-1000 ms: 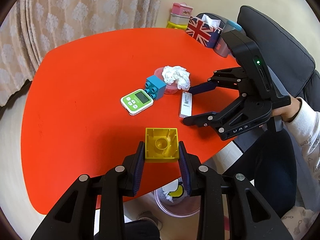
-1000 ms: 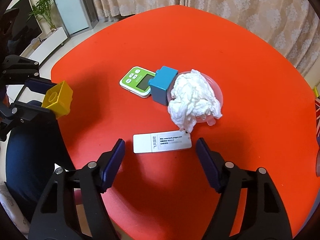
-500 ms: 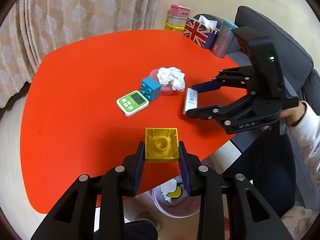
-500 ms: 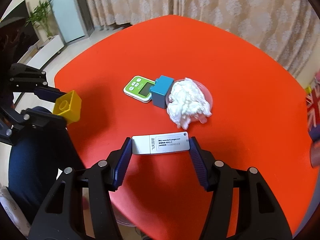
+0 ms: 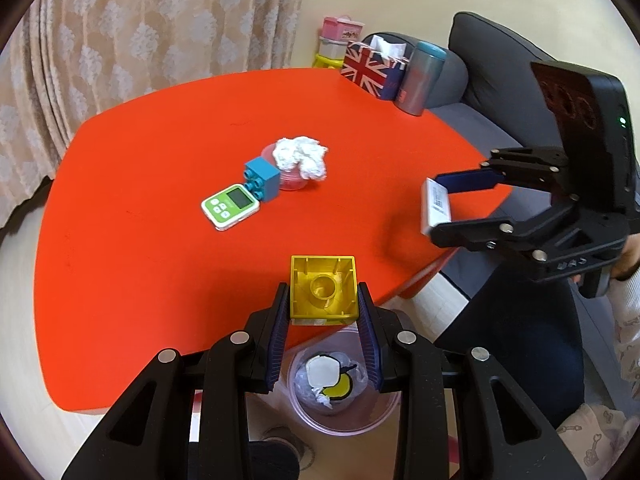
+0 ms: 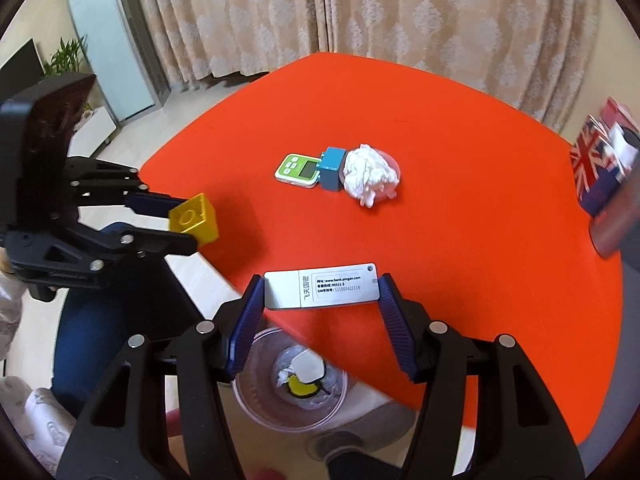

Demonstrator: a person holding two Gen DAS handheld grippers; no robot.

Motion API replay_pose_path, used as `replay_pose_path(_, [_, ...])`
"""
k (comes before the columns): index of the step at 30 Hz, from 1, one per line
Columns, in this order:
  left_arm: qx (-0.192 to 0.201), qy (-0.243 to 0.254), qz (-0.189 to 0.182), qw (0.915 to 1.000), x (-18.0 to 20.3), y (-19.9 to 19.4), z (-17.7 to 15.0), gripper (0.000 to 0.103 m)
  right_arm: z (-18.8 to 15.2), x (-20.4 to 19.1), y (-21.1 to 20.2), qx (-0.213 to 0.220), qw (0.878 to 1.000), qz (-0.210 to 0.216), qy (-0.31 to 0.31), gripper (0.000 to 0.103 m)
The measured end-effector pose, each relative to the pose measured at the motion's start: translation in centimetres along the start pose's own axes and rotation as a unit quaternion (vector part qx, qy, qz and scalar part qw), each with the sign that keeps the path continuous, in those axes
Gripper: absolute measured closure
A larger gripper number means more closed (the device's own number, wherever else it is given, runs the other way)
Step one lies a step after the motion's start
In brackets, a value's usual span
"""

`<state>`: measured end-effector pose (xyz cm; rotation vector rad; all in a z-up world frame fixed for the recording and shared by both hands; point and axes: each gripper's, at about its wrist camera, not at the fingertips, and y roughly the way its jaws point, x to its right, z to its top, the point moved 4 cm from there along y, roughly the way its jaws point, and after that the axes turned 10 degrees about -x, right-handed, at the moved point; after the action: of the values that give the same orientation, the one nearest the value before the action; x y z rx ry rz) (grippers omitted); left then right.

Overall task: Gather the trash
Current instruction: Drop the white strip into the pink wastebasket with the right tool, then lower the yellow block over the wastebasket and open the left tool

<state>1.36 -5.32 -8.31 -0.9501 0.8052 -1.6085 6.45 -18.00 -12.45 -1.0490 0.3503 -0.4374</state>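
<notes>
My left gripper [image 5: 323,298] is shut on a yellow toy brick [image 5: 323,290], held above the near edge of the red table [image 5: 140,272]. My right gripper [image 6: 322,292] is shut on a white labelled stick [image 6: 322,287], lifted off the table over its near edge. Below both grippers a clear bin [image 5: 340,396] with a liner and some trash stands on the floor. A crumpled white tissue [image 5: 301,156] lies on a pink dish in the middle of the table. From the right wrist view the left gripper [image 6: 182,222] holds the brick at the left.
A blue brick [image 5: 263,178] and a green timer [image 5: 229,207] lie beside the tissue. A flag-patterned tissue box [image 5: 370,68], a grey cup [image 5: 420,78] and stacked small boxes [image 5: 334,42] stand at the table's far corner. A grey chair [image 5: 500,76] is on the right. A person's legs lie near the bin.
My right gripper shut on the white stick, lifted it off the table and carried it back over the near edge. My left gripper drew back a little with the yellow brick.
</notes>
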Motion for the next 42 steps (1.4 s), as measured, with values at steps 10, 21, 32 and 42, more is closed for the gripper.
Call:
replay_pose_path(10, [-0.002,0.007,-0.006,1.0000,2.3,-0.9,-1.4,0.071,-4.5,-2.5,-2.3,-0.008,1.000,0.021,0.004,0.046])
replay_pose_path(21, [-0.003,0.010,-0.009,0.9999,3.1,-1.1,-2.1,0.071,-6.5,-3.9,-0.6,-0.031,0.998,0.057,-0.004,0.045])
replay_pose_path(32, [-0.009,0.012,-0.013,0.9998,3.4,-1.0,-2.5,0.071,-6.2,-3.1,-1.1,-0.012,0.999,0.045,0.021,0.010])
replay_pose_path(42, [-0.017,0.022,-0.022,0.9994,4.2,-0.5,-2.8,0.071,-6.5,-2.2,-1.9,-0.002,0.999,0.026,0.040,0.009])
